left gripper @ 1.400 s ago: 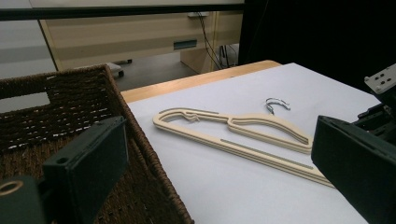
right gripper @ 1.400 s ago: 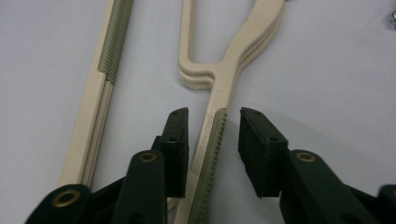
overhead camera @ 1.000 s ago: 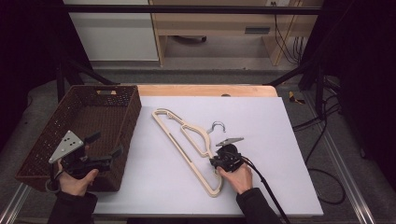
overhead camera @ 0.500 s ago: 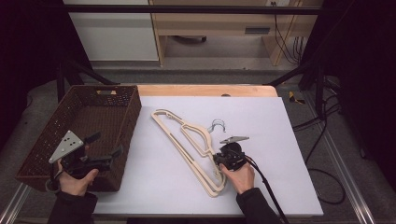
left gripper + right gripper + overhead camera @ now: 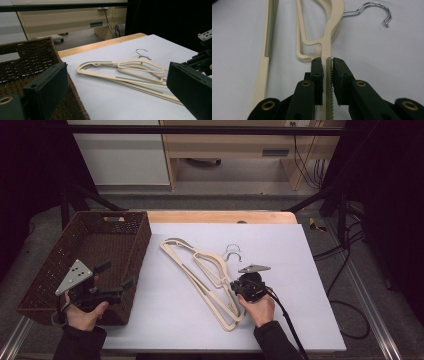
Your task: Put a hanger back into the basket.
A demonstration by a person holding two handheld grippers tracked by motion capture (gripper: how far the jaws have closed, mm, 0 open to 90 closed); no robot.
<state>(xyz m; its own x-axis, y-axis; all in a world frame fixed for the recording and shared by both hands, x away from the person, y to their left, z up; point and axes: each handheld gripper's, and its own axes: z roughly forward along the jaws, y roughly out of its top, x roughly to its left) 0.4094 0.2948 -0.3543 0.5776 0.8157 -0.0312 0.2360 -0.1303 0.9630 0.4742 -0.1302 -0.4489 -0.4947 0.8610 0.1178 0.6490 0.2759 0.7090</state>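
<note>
Two cream plastic hangers [image 5: 200, 268] lie stacked flat on the white table, their metal hooks [image 5: 232, 251] pointing to the far side. My right gripper [image 5: 235, 291] is low at the near right arm of the hangers. In the right gripper view its jaws [image 5: 327, 62] are shut on the ridged cream hanger arm [image 5: 329, 32], and a metal hook [image 5: 372, 7] curls at the top right. Over the near edge of the brown wicker basket [image 5: 145, 227], my left gripper [image 5: 119, 275] is held open and empty. Its wide-apart jaws [image 5: 117, 72] face the hangers [image 5: 130, 70].
The wicker basket [image 5: 30, 60] stands at the table's left side, with a handle slot in its far wall. A wooden strip [image 5: 220, 216] runs along the table's far edge. White surface [image 5: 310, 285] lies to the right of the hangers. A black cable [image 5: 285, 320] trails from my right gripper.
My right gripper has edged slightly to the right at the hanger's arm. The left gripper, the basket and the hangers have kept their places.
</note>
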